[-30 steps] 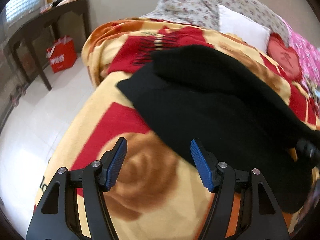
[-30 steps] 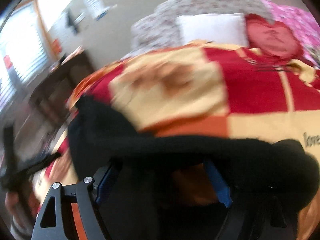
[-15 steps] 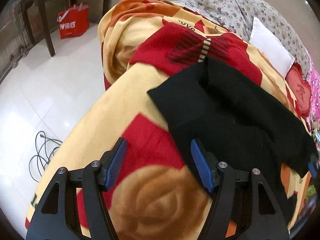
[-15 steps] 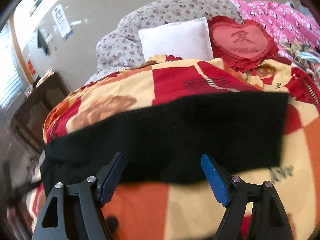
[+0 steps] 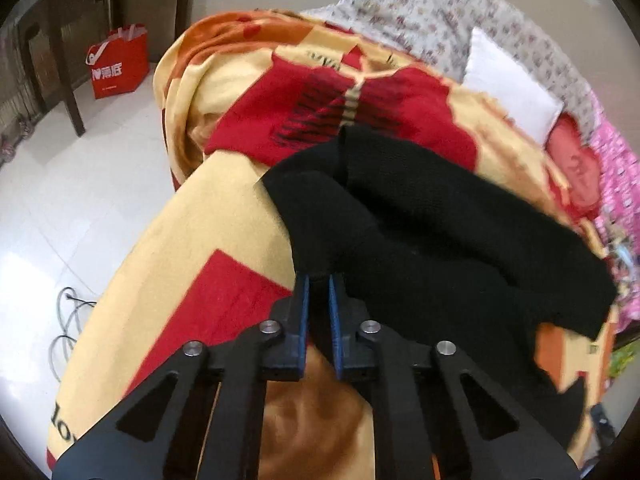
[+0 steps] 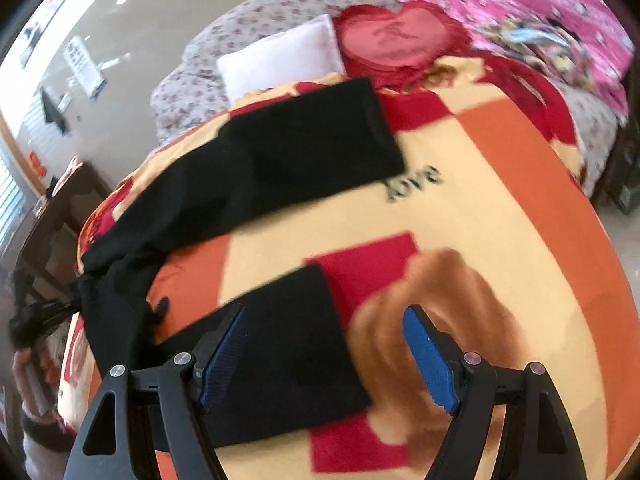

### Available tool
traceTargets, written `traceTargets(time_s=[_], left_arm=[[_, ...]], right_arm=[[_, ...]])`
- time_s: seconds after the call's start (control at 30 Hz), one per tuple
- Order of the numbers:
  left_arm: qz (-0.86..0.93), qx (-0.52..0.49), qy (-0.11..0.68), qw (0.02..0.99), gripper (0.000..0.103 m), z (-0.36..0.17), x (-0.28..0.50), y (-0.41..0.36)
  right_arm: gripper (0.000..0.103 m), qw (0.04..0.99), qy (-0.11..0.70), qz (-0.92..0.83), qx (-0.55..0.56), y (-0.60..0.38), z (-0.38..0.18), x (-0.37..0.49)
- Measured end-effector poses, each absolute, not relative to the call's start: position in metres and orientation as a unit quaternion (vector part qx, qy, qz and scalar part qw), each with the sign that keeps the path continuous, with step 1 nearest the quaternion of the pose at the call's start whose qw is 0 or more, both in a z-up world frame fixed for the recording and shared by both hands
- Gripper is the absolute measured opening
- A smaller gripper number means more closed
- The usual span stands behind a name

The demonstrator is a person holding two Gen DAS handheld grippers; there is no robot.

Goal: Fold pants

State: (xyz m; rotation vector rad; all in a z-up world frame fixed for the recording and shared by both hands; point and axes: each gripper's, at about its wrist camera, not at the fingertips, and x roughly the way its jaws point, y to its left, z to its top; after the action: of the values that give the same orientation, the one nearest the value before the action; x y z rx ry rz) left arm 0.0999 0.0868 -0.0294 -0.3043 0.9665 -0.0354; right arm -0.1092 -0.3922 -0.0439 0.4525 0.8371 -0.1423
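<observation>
Black pants (image 5: 420, 240) lie on a bed covered by a red, orange and yellow blanket (image 5: 192, 248). My left gripper (image 5: 318, 284) is shut on the near edge of the pants at the waist end. In the right wrist view the two legs spread apart: one leg (image 6: 304, 148) lies further back, the other leg end (image 6: 296, 348) lies just in front of my right gripper (image 6: 332, 356). The right gripper is open and holds nothing; its left finger is over the near leg end.
A white pillow (image 6: 280, 56), a red heart cushion (image 6: 396, 36) and a pink quilt (image 6: 540, 20) sit at the head of the bed. A dark wooden table (image 5: 72, 12), a red bag (image 5: 118, 64) and floor cables (image 5: 64, 332) are left of the bed.
My left gripper has closed on the pants edge. My right gripper let go of the pants leg, which now lies on the blanket, and pulled back to the near leg end.
</observation>
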Motion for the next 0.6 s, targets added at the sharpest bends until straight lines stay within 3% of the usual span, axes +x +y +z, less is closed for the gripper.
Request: traceTargets(time_s=[0.13, 0.2, 0.23, 0.3, 0.33, 0.47, 0.5, 0.6], left_arm=[[-0.032, -0.165, 0.448, 0.878, 0.001, -0.017, 0.075, 0.096], [-0.028, -0.159, 0.451, 0.878, 0.001, -0.019, 0.068, 0.096], [-0.023, -0.154, 0.453, 0.878, 0.001, -0.022, 0.067, 0.095], [-0.036, -0.168, 0.468, 0.867, 0.001, -0.031, 0.069, 0.097], [-0.046, -0.18, 0.474, 0.861, 0.001, -0.034, 0.069, 0.098], [-0.039, -0.194, 0.483, 0.853, 0.003, -0.039, 0.07, 0.104], [-0.038, -0.195, 0.483, 0.853, 0.005, -0.038, 0.069, 0.104], [-0.04, -0.2, 0.477, 0.855, 0.035, -0.036, 0.072, 0.107]], right_arm=[[0.077, 0.883, 0.411, -0.043, 0.224, -0.392, -0.06, -0.1], [0.056, 0.892, 0.406, -0.01, 0.197, -0.378, -0.06, -0.092], [0.037, 0.889, 0.41, 0.012, 0.204, -0.372, -0.063, -0.087], [0.03, 0.897, 0.402, 0.014, 0.18, -0.359, -0.063, -0.083], [0.018, 0.898, 0.406, 0.017, 0.167, -0.354, -0.063, -0.082], [0.015, 0.91, 0.379, 0.019, 0.169, -0.36, -0.047, -0.096], [0.015, 0.909, 0.378, 0.018, 0.174, -0.365, -0.045, -0.098], [0.015, 0.905, 0.381, 0.017, 0.19, -0.374, -0.046, -0.102]])
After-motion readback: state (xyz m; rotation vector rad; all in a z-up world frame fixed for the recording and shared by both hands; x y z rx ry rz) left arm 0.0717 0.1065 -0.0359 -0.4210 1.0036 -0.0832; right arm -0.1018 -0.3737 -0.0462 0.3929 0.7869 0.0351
